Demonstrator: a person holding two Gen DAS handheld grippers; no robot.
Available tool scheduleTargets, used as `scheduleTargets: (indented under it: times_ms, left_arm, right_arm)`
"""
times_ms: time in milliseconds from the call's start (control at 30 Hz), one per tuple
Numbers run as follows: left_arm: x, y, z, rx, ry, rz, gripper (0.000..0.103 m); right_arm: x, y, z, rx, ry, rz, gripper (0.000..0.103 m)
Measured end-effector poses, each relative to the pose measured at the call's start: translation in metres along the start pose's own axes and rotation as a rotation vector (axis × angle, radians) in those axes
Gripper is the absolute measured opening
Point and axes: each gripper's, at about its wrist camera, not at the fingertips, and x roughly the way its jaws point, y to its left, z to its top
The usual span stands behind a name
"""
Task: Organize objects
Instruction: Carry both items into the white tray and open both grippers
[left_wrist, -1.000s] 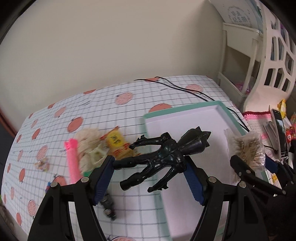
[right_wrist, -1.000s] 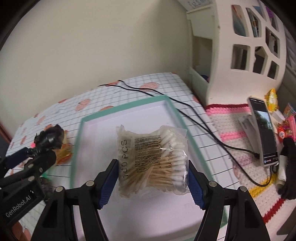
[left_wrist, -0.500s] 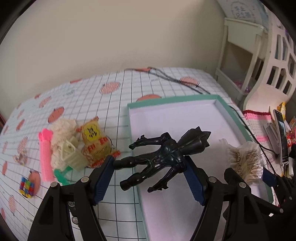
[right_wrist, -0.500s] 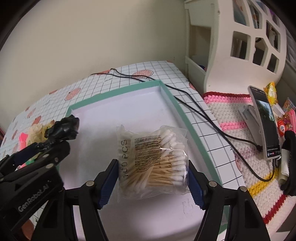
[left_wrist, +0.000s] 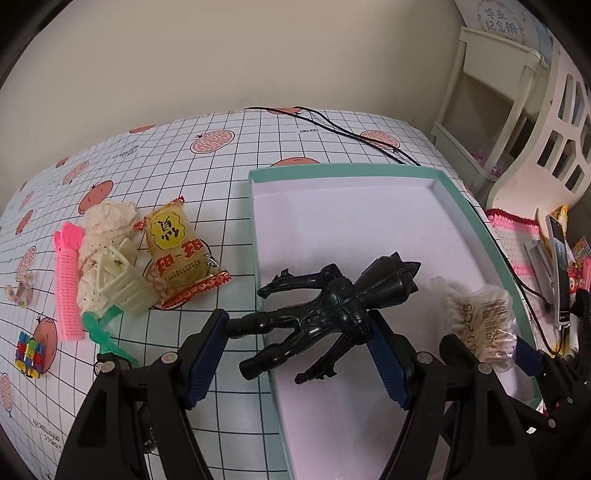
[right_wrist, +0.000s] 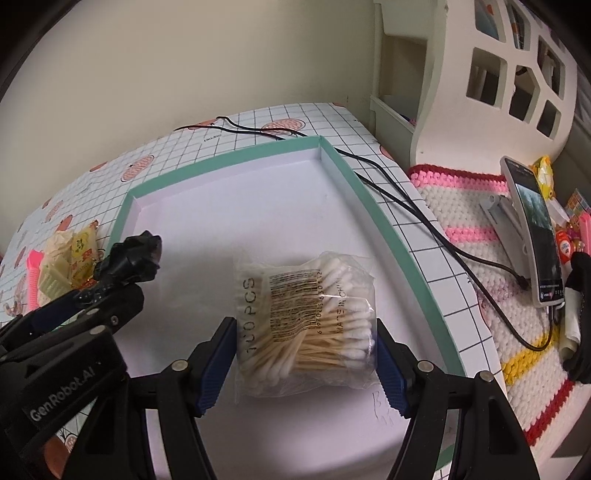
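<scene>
A black winged figure (left_wrist: 332, 310) hangs sideways above the teal-rimmed white tray's (left_wrist: 476, 218) 9 o'clock edge; a clear bag of cotton swabs (right_wrist: 306, 325) hovers toward 5 o'clock.

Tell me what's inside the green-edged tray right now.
The tray shows only a bare white floor. The black figure and cotton swab bag are clamped in the tools above it; the floor beneath them is hidden.

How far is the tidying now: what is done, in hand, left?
Done: nothing lies in the tray yet. In hand: the left claw holds the black figure and the right claw the cotton swab bag, both over it. Left: snack packet, pink roller, cream basket.
</scene>
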Motion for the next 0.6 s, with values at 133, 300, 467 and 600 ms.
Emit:
scheduleTargets:
  times_ms: [133,300,467,600]
  left_arm:
    - [0.0,0.007,0.002,-0.029,0.008,-0.021,0.076]
    - [0.0,0.015,0.003,-0.062,0.025,-0.035,0.076]
    - [-0.006,0.023,0.004,-0.091,0.018,-0.048,0.076]
    - [-0.014,0.03,0.004,-0.112,0.007,-0.049,0.076]
  right_arm:
    - [0.0,-0.001,0.0,0.006,0.0,-0.004,0.073]
    - [-0.003,-0.002,-0.001,0.009,-0.009,-0.004,0.074]
    - [-0.008,0.001,0.0,-0.006,-0.02,-0.014,0.075]
    - [-0.015,0.005,0.0,-0.022,-0.034,-0.022,0.075]
